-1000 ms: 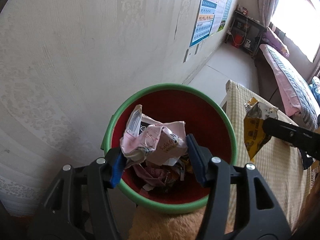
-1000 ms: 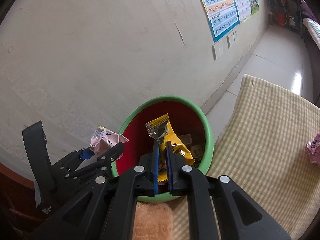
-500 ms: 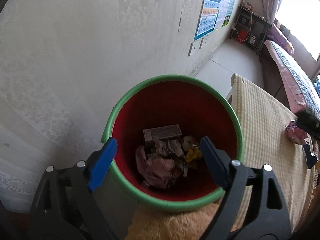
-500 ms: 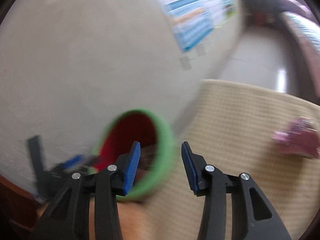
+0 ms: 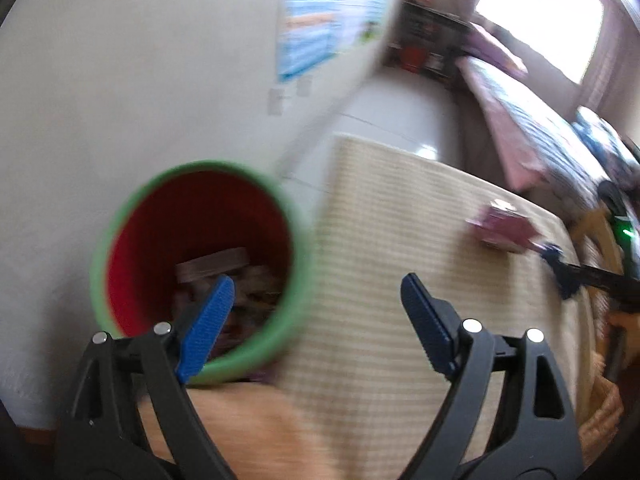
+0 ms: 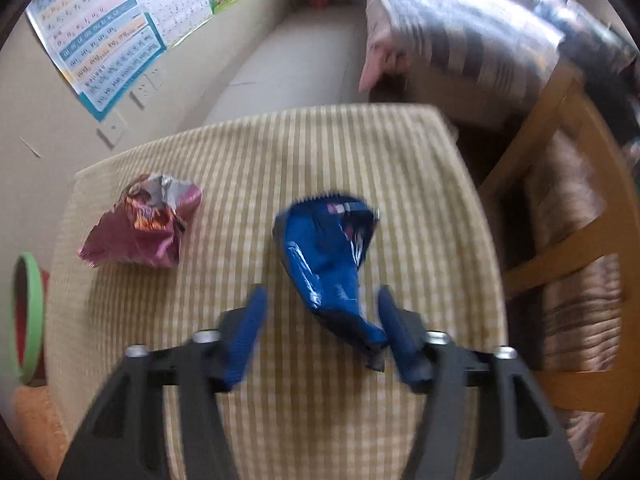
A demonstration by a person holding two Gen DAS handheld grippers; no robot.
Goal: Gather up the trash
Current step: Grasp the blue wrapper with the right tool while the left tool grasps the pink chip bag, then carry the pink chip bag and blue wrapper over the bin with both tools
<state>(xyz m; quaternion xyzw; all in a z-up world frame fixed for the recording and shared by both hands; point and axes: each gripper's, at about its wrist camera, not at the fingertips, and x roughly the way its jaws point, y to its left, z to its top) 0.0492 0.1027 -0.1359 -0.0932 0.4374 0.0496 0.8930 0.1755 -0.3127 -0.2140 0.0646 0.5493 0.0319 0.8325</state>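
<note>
A red bin with a green rim (image 5: 200, 264) holds several wrappers and stands left of the checked table; its rim also shows in the right wrist view (image 6: 30, 312). My left gripper (image 5: 316, 320) is open and empty, between the bin and the table. My right gripper (image 6: 320, 328) is open, its fingers on either side of a blue wrapper (image 6: 328, 256) lying on the table. A maroon snack bag (image 6: 144, 224) lies to the wrapper's left; it also shows in the left wrist view (image 5: 504, 228), with my right gripper (image 5: 560, 276) just beyond it.
The checked tablecloth (image 6: 280, 152) covers the table. A wooden chair (image 6: 560, 240) stands at its right edge. A bed (image 6: 460, 32) lies beyond the table. A wall with posters (image 6: 108, 36) runs along the left. An orange fuzzy cushion (image 5: 240, 420) lies below the bin.
Both grippers let their wrappers drop into the bin and opened. Both swung right, away from the bin; the right one now straddles the blue wrapper on the table.
</note>
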